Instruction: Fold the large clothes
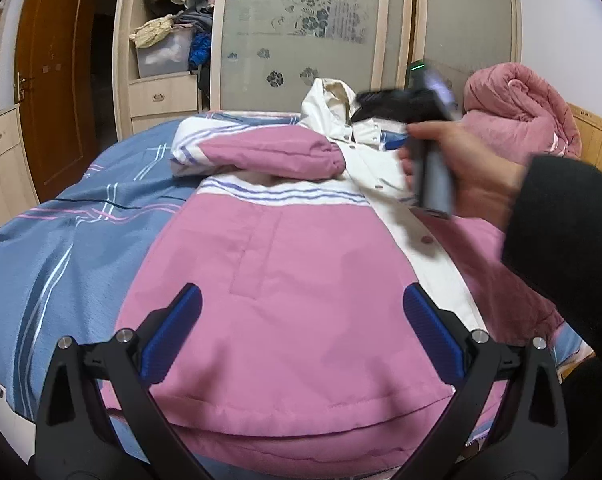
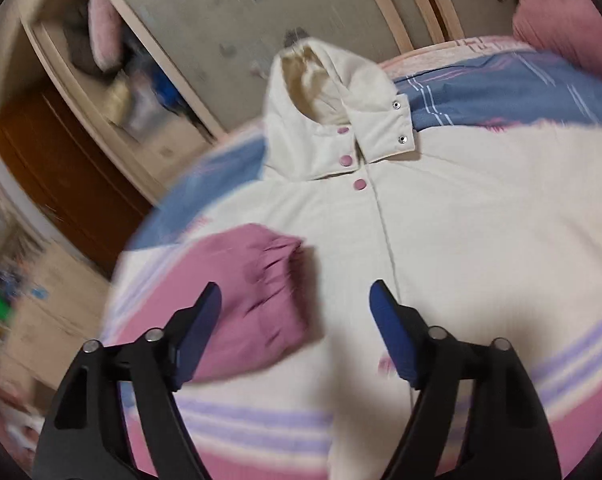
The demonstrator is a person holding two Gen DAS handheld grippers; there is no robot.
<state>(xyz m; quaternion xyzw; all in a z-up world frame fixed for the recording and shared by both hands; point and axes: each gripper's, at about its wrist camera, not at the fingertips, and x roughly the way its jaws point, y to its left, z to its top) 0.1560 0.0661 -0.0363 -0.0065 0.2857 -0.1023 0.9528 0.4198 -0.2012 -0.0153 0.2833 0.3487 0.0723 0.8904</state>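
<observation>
A pink and white padded jacket (image 1: 301,280) lies front up on the bed, its left sleeve (image 1: 273,152) folded across the chest. My left gripper (image 1: 301,308) hovers open over the pink lower front near the hem, with nothing between its blue pads. In the right wrist view the same jacket (image 2: 441,240) fills the frame, with the white collar (image 2: 341,92) at the top and the pink cuff (image 2: 269,280) below it. My right gripper (image 2: 295,308) stands open above the cuff and the snap placket, holding nothing. A hand (image 1: 461,164) carries that right gripper over the jacket's chest.
The bed has a blue striped cover (image 1: 81,220). A rolled pink quilt (image 1: 517,108) lies at the bed's far right. Behind stand a wardrobe with frosted sliding doors (image 1: 301,20), open shelves of clothes (image 1: 169,32) and a brown door (image 1: 53,80).
</observation>
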